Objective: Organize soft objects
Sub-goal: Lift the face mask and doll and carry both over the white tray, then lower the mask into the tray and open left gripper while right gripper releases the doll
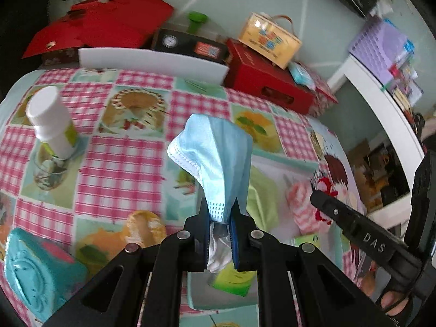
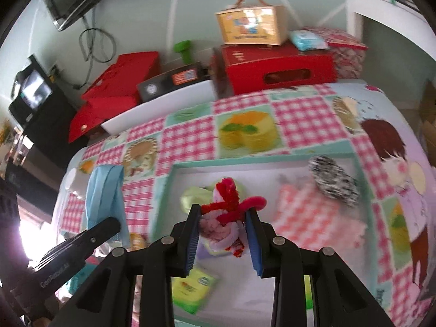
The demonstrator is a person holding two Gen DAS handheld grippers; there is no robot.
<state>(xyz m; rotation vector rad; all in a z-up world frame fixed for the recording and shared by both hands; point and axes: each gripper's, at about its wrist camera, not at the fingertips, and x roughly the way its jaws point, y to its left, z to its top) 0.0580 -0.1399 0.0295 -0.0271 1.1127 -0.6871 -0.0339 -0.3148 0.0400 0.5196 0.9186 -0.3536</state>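
- Left wrist view: your left gripper [image 1: 221, 219] is clamped on a blue face mask [image 1: 215, 160], which hangs lifted above the checked tablecloth [image 1: 128, 163]
- A white bottle [image 1: 51, 122] stands to the left, well apart
- Right wrist view: your right gripper [image 2: 222, 218] pinches a red and pink fuzzy toy [image 2: 226, 212] over the tray [image 2: 190, 166]
- In the tray lie a green cloth [image 2: 193, 197], a pink checked cloth [image 2: 313, 215] and a black-and-white speckled piece [image 2: 333, 181]

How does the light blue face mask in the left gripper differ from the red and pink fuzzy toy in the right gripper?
The light blue face mask is thin, smooth, one colour; the red and pink fuzzy toy is bulky, furry, two colours. The mask is bunched and narrow between the fingers; the toy fills a wider gap. Both are soft and held.
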